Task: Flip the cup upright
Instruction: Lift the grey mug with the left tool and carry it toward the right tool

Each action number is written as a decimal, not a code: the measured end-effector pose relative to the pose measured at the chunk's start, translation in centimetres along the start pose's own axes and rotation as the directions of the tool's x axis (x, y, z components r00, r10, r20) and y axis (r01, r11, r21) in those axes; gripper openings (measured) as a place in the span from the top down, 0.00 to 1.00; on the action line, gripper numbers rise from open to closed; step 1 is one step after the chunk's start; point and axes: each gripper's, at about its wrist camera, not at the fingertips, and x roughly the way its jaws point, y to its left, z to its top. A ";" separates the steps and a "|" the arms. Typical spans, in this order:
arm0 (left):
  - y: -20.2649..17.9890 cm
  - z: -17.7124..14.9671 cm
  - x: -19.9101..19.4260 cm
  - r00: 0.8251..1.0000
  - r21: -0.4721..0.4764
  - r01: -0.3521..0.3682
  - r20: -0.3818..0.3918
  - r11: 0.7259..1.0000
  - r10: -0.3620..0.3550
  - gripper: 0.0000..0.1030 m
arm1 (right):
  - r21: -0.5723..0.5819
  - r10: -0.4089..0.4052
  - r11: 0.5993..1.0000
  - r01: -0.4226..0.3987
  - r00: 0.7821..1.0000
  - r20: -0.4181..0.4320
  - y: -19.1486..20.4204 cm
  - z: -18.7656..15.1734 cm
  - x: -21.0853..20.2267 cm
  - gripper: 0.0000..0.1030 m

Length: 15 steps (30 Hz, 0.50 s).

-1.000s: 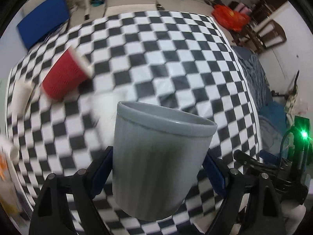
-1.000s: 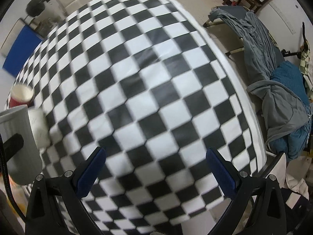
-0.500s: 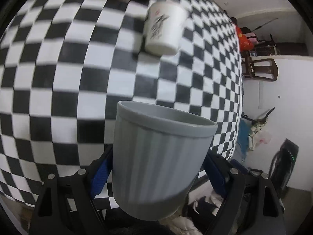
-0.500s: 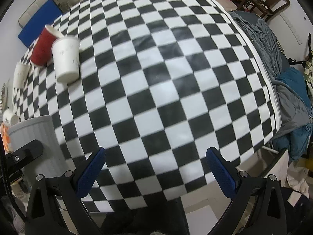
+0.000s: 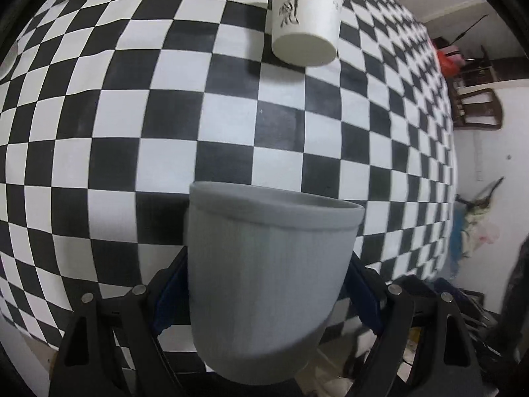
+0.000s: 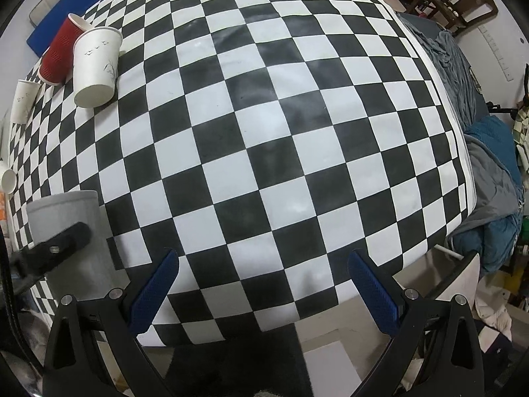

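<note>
My left gripper [image 5: 267, 284] is shut on a grey ribbed cup [image 5: 264, 281], its rim pointing away from the camera toward the checkered table [image 5: 231, 132]. In the right wrist view the same grey cup [image 6: 76, 228] stands mouth up at the table's near left, with a black left finger across it; whether its base touches the cloth I cannot tell. My right gripper [image 6: 264, 294] is open and empty over the table's near edge.
A white paper cup [image 5: 304, 16] [image 6: 96, 66] lies on its side at the far left, next to a red ribbed cup [image 6: 61, 53]. Smaller white cups [image 6: 23, 99] sit near the left edge. Grey and blue cloth [image 6: 489, 165] lies beyond the right edge.
The left gripper turned and swung with the grey cup, so the white paper cup now fills the top of its view. The right gripper drew back toward the near edge, still open.
</note>
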 end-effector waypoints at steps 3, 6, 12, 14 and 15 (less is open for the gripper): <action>-0.6 0.0 1.0 1.000 -0.021 -0.005 -0.008 1.000 0.005 0.18 | -0.011 -0.005 1.000 0.005 1.000 -0.003 -0.3 0.4 0.4 0.00; -1.1 0.0 1.2 0.999 -0.019 -0.033 0.004 0.999 0.033 0.18 | -0.008 -0.002 1.000 0.002 1.000 0.000 -0.9 0.7 0.7 0.00; -2.1 0.1 0.6 0.994 0.022 -0.108 0.036 0.994 0.107 0.17 | 0.004 0.035 0.999 -0.035 0.999 0.010 -2.1 1.3 1.1 0.00; -2.3 0.1 0.0 0.989 0.041 -0.136 0.059 0.990 0.133 0.15 | 0.001 0.046 0.999 -0.046 0.999 0.007 -2.2 1.4 1.4 0.00; -2.3 0.0 -0.5 0.987 0.048 -0.148 0.077 0.988 0.144 0.13 | -0.001 0.054 0.999 -0.054 0.999 0.002 -2.1 1.5 1.5 0.00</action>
